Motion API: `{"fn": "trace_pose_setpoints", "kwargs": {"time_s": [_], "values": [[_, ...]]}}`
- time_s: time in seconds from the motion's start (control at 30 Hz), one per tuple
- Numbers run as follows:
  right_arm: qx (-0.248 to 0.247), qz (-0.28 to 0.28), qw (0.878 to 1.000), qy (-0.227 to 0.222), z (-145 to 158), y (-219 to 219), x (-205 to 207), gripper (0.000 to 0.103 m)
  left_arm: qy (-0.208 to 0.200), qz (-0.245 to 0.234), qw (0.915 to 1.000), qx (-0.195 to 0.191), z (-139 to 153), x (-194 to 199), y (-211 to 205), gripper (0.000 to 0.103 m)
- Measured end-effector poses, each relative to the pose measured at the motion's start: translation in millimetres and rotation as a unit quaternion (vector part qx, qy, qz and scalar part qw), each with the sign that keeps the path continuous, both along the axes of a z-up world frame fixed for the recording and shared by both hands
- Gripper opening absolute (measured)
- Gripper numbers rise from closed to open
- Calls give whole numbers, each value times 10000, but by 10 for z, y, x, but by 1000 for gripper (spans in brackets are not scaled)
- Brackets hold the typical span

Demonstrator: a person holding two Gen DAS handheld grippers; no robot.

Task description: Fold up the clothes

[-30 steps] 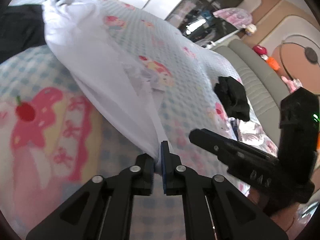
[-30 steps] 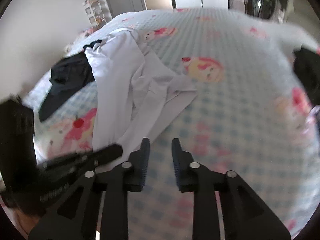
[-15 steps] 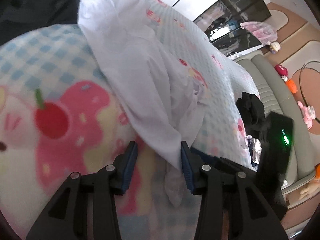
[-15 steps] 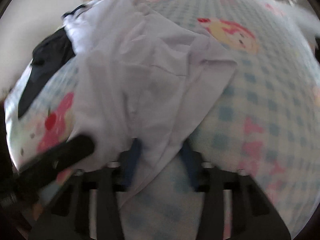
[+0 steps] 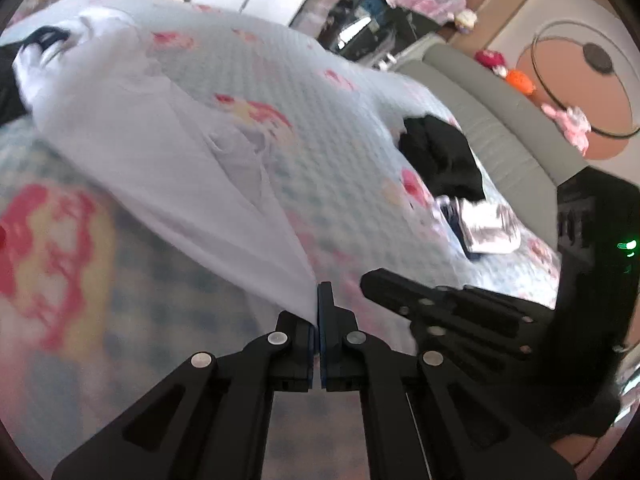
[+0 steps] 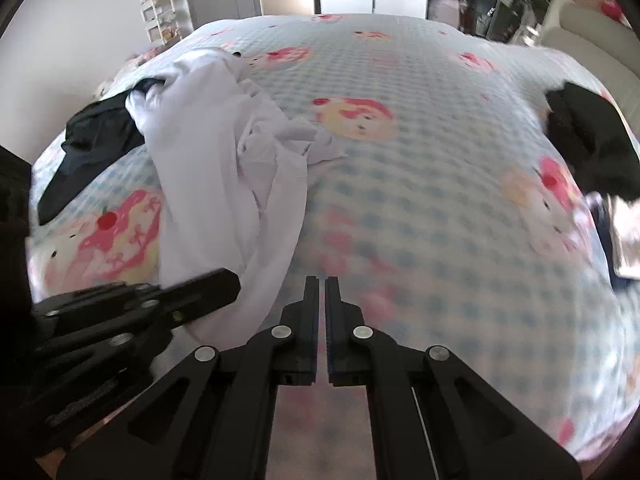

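Left tongs point(image 5: 319, 300) pinched tight on a corner of the white shirt point(image 5: 160, 152); cloth pulled taut from the tips, lifted off the bed point(image 5: 340, 128) at that end; far end of shirt bunched near the bed's far left edge. Right tongs point(image 6: 322, 288) closed w/ only a thin slit between the tips, nothing in them, hovering over the checked bedspread just right of the shirt's near hem. From the right wrist view the shirt point(image 6: 224, 168) runs from the left tongs point(image 6: 224, 280) up toward the far left corner, touching a dark garment point(image 6: 92, 140) there. Another black garment point(image 6: 592, 140) lies by the bed's right edge, well apart from the shirt; small packets point(image 5: 484, 228) just near it; grey sofa point(image 5: 500, 128) beyond that edge.
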State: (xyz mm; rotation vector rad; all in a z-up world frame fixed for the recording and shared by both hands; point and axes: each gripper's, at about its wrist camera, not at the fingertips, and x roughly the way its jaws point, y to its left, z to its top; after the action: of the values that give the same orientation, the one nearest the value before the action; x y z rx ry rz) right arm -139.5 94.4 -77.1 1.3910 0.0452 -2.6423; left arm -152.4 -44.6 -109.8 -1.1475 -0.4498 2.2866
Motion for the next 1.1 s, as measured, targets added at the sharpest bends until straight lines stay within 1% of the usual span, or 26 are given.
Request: {"fn": "trace_pose_setpoints", "kwargs": {"time_s": [0.1,0.13,0.2,0.3,0.37,0.4,0.43,0.47,0.5,0.53,0.57,0.63,0.67,0.7,0.73,0.8,0.83,0.87,0.93,0.97,1.0,1.07,1.1], "values": [[21,-147,9998,116,101,230,233,1,38,-246,9996,136,110,183,189,1],[60,-218,9995,210,157,312,322,2,37,-314,9993,222,146,246,252,1],[-33,-200,9996,188,227,440,415,2,6,-439,9981,437,215,385,412,1],[-657,-336,9973,-33,255,735,513,8,-28,-673,9959,602,292,591,646,0],[-1147,-412,9923,-204,219,930,545,23,-91,-731,9956,581,284,676,721,0],[-1335,-433,9897,-291,181,999,542,31,-156,-691,9962,511,237,689,712,0],[-1586,-485,9852,-442,113,1075,531,49,-271,-597,9968,449,170,684,656,0],[-1715,-507,9825,-528,58,1095,523,55,-417,-488,9971,419,101,667,580,1],[-1809,-497,9806,-568,14,1101,524,55,-564,-378,9969,388,33,651,504,6],[-1866,-445,9795,-613,-36,1076,510,57,-658,-236,9967,410,-11,645,414,7],[-1877,-398,9792,-667,-71,1032,501,64,-715,-70,9963,470,-38,646,315,12],[-1935,-257,9774,-816,-183,917,490,67,-731,218,9955,553,-47,675,147,30],[-1968,-147,9759,-925,-243,835,463,70,-723,359,9951,580,-44,690,78,46],[-1967,-13,9751,-1029,-307,717,423,72,-707,518,9943,602,-42,705,6,49],[-1959,121,9740,-1129,-370,600,384,74,-701,642,9937,594,-40,717,-53,49],[-1804,367,9754,-1210,-484,381,307,75,-707,845,9926,503,-42,739,-149,49],[-1687,492,9772,-1188,-536,298,302,72,-717,945,9920,441,-47,751,-186,49],[-1554,611,9791,-1161,-586,216,297,52,-746,1011,9912,422,-55,762,-211,49],[-982,626,9883,-981,-633,107,335,21,-833,1105,9895,421,-83,787,-250,49],[-730,593,9916,-885,-646,76,362,12,-874,1118,9890,406,-110,797,-245,49],[-488,554,9941,-792,-656,49,390,10,-903,1098,9891,374,-131,794,-233,49],[-260,371,9968,-660,-597,101,456,8,-960,1027,9896,319,-172,774,-193,49],[-138,293,9978,-579,-559,125,487,8,-1000,969,9896,373,-206,749,-149,49]]}}
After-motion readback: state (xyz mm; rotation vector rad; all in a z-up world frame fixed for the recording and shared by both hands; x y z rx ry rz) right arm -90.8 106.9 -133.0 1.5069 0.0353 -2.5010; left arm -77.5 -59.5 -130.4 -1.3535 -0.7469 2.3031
